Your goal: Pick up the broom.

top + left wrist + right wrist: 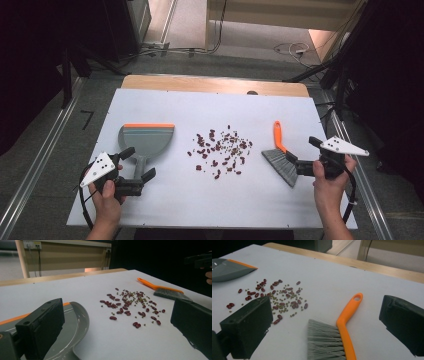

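Note:
A grey dustpan (148,138) with an orange lip lies at the left of the white sheet, its handle (141,165) pointing toward me. My left gripper (138,163) is open, one jaw on each side of that handle and neither pressing on it. In the left gripper view the dustpan (75,322) sits behind the left jaw. Red and small green beans (220,149) are scattered mid-table. An orange-handled brush (278,142) with grey bristles lies at the right. My right gripper (303,150) is open, and the brush (345,317) lies between its jaws untouched.
The white sheet (215,107) covers a wooden table whose far edge (215,84) shows as a bare strip. Metal floor rails run along both sides, and cables lie on the floor beyond the table. The scattered beans (130,305) lie between dustpan and brush.

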Available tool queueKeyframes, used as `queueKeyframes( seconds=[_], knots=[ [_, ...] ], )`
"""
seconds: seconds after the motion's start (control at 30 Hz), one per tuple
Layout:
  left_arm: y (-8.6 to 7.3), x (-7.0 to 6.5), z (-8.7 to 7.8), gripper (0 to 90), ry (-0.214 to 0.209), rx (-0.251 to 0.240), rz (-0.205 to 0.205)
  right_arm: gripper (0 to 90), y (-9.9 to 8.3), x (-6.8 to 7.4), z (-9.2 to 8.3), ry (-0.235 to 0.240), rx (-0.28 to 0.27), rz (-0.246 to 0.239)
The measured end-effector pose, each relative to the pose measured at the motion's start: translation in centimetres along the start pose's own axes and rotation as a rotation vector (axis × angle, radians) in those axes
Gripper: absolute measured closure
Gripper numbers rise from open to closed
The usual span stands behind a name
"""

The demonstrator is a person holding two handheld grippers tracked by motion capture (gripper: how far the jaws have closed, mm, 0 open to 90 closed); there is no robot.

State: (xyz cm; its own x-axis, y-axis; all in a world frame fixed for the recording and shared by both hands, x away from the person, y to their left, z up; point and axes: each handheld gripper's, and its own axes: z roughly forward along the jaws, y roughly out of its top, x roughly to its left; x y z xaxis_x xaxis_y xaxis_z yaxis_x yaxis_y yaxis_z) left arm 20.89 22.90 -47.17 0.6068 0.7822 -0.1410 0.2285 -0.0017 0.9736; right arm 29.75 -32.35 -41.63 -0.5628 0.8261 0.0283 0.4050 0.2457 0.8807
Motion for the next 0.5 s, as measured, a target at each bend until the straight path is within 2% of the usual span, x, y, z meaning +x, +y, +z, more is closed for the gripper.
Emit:
queueKeyframes(
  seconds=[0.03, 0.17, 0.23, 0.27, 0.3, 0.43, 0.5],
  knots=[
    [0.0, 0.0, 0.0, 0.1, 0.001, 0.004, 0.003, 0.0, 0.0, 0.0, 0.0, 0.0, 0.0, 0.0],
    [0.0, 0.1, 0.0, 0.1, 0.0, 0.007, 0.005, 0.0, 1.9, -0.8, 1.3, -0.003, 0.06, 0.022],
    [0.0, 0.1, 0.0, 0.1, -0.001, 0.008, 0.005, 3.7, 2.6, -1.2, 2.0, 0.001, 0.093, 0.04],
    [0.0, 0.1, 0.0, 0.1, -0.002, 0.008, 0.005, 3.7, 2.6, -1.2, 2.0, 0.001, 0.093, 0.04],
    [0.0, 0.0, 0.1, 0.1, -0.002, 0.008, 0.003, 3.8, 3.1, -1.5, 2.9, -0.01, 0.134, 0.056],
    [0.0, -0.1, 0.2, 0.1, -0.004, 0.015, 0.017, 5.4, 3.6, -2.3, 4.6, -0.002, 0.207, 0.09],
    [0.0, -0.2, 0.3, 0.1, -0.006, 0.019, 0.019, 5.9, 3.7, -2.6, 5.6, -0.002, 0.248, 0.093]
  ],
)
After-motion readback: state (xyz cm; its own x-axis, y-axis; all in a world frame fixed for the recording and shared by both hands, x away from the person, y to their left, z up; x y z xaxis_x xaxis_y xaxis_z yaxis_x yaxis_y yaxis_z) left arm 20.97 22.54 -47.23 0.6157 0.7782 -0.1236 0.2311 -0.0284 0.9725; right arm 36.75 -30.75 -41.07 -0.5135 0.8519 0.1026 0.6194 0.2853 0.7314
